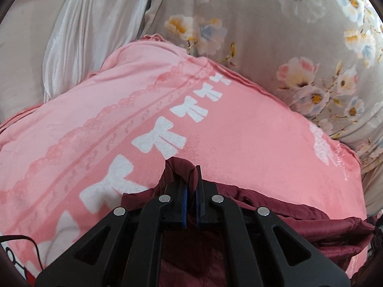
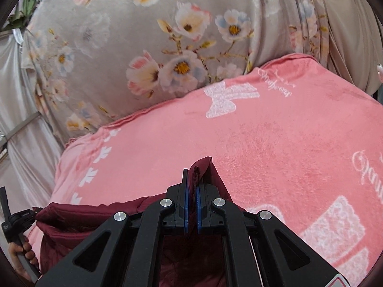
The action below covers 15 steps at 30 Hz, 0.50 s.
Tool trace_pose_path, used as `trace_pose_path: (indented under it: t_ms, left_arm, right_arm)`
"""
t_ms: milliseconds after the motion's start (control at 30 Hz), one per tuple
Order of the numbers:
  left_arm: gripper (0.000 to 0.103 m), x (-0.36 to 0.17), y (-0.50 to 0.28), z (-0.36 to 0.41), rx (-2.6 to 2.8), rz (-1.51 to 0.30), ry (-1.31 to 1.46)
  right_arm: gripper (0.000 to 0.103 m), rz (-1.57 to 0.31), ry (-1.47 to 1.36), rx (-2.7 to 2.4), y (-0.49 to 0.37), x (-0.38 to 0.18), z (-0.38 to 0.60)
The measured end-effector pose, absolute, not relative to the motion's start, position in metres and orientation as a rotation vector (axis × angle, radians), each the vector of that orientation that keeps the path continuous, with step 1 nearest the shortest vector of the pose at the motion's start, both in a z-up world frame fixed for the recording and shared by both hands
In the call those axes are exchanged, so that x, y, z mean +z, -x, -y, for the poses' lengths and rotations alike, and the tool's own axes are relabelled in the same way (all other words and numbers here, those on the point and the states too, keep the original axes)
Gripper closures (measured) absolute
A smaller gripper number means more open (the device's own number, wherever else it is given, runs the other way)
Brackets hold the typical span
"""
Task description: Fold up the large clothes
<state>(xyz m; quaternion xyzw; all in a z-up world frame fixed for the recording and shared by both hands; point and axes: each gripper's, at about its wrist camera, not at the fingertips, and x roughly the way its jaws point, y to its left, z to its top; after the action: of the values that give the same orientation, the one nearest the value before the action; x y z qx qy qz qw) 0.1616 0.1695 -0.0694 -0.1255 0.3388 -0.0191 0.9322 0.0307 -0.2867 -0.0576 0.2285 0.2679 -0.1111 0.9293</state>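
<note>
A dark maroon padded garment [image 1: 287, 222] hangs between my two grippers above a pink blanket. My left gripper [image 1: 190, 179] is shut on a bunched corner of the garment, which pokes up past the fingertips. My right gripper [image 2: 192, 181] is shut on another corner of the same maroon garment [image 2: 79, 217], whose edge stretches to the left toward the other hand-held gripper [image 2: 14, 220] at the left edge of the right wrist view. Most of the garment hangs below the grippers, out of sight.
A pink blanket [image 1: 239, 131] with white bow prints covers the bed under the garment; it also shows in the right wrist view [image 2: 263, 143]. A grey floral quilt [image 1: 287, 35] lies beyond it. White satin fabric [image 1: 83, 35] is at the far left.
</note>
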Motion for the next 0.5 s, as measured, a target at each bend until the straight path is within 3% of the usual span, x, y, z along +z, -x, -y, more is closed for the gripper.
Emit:
trace_pose_path:
  t_ms: [500]
  left_arm:
    - [0.098, -0.146, -0.224, -0.142, 0.038, -0.835, 0.168]
  right_arm:
    - [0.099, -0.734, -0.479, -0.304, -0.087, -0.134, 0.292]
